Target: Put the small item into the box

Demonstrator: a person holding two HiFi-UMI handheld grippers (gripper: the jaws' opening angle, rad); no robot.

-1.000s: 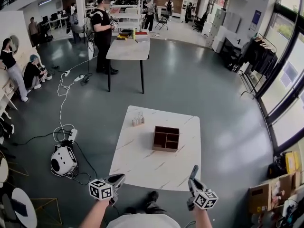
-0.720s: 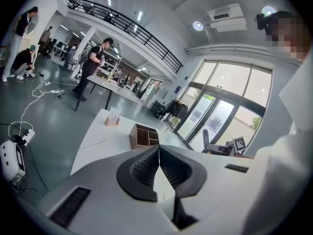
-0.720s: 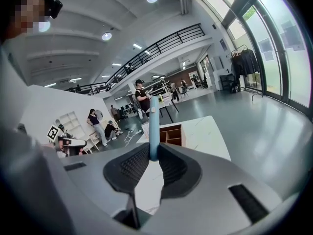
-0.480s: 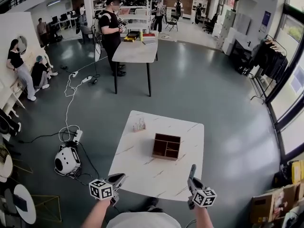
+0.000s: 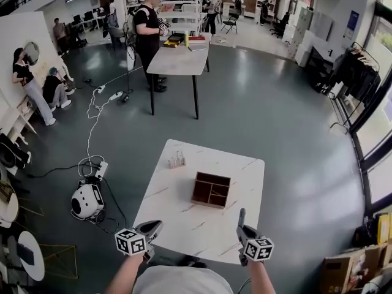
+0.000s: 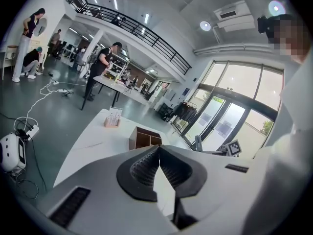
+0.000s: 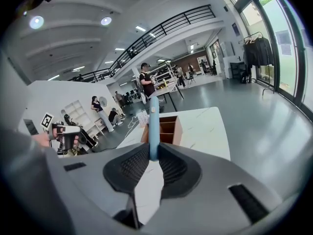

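Observation:
A brown wooden box (image 5: 211, 190) with several compartments stands in the middle of the white marble table (image 5: 177, 216). My right gripper (image 5: 242, 226) hovers at the table's near edge, shut on a slim blue stick-like item (image 7: 154, 124) that points up and forward toward the box (image 7: 167, 129). My left gripper (image 5: 153, 228) is at the near left edge, shut with nothing between its fingers (image 6: 157, 149). In the left gripper view the box (image 6: 145, 137) lies ahead, and the right gripper's marker cube (image 6: 234, 147) shows at the right.
A small rack of tubes (image 5: 177, 160) stands at the table's far left. On the floor to the left lie cables and a round white device (image 5: 86, 201). A person stands by a second table (image 5: 180, 61) farther off. Cardboard boxes (image 5: 343, 274) sit at the right.
The view has shifted: the table and box now sit lower and closer in the head view. The right gripper has drifted slightly left; both grippers keep their hold.

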